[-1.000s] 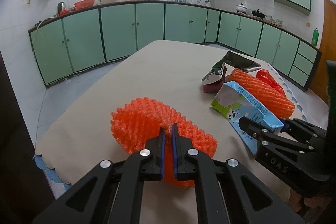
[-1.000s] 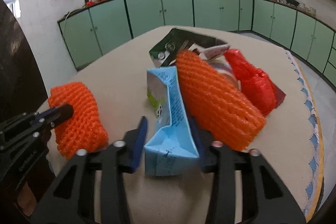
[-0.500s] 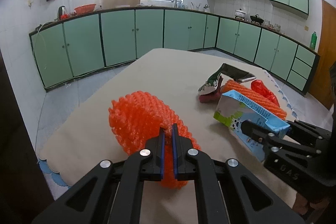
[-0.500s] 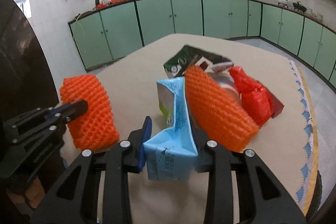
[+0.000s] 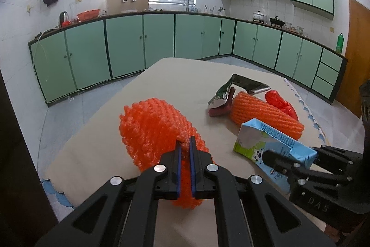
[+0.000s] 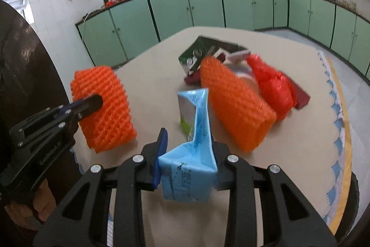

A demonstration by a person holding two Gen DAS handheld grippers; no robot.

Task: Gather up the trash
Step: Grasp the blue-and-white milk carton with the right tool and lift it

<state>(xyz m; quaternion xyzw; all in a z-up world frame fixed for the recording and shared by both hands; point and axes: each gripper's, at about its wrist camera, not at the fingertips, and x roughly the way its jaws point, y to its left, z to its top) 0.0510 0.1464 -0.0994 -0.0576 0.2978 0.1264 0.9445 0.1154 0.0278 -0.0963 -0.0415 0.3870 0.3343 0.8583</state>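
My left gripper [image 5: 184, 147] is shut on an orange foam net sleeve [image 5: 152, 129] and holds it above the table's near left corner; the sleeve also shows in the right wrist view [image 6: 104, 105]. My right gripper [image 6: 188, 142] is shut on a light blue milk carton [image 6: 193, 140], lifted off the table; the carton shows at the right of the left wrist view [image 5: 272, 145]. On the beige table [image 5: 185, 75] lie a second orange net sleeve [image 5: 263, 115], a red plastic bag [image 5: 279, 103] and a green foil wrapper [image 5: 233, 89].
The table's scalloped blue edge [image 6: 337, 108] runs along the right. Green kitchen cabinets [image 5: 138, 43] line the walls behind. A dark red flat packet [image 6: 300, 96] lies under the pile of trash.
Both grippers have risen with their loads: the orange sleeve and the blue carton now hang higher above the table. The pile on the table has not moved.
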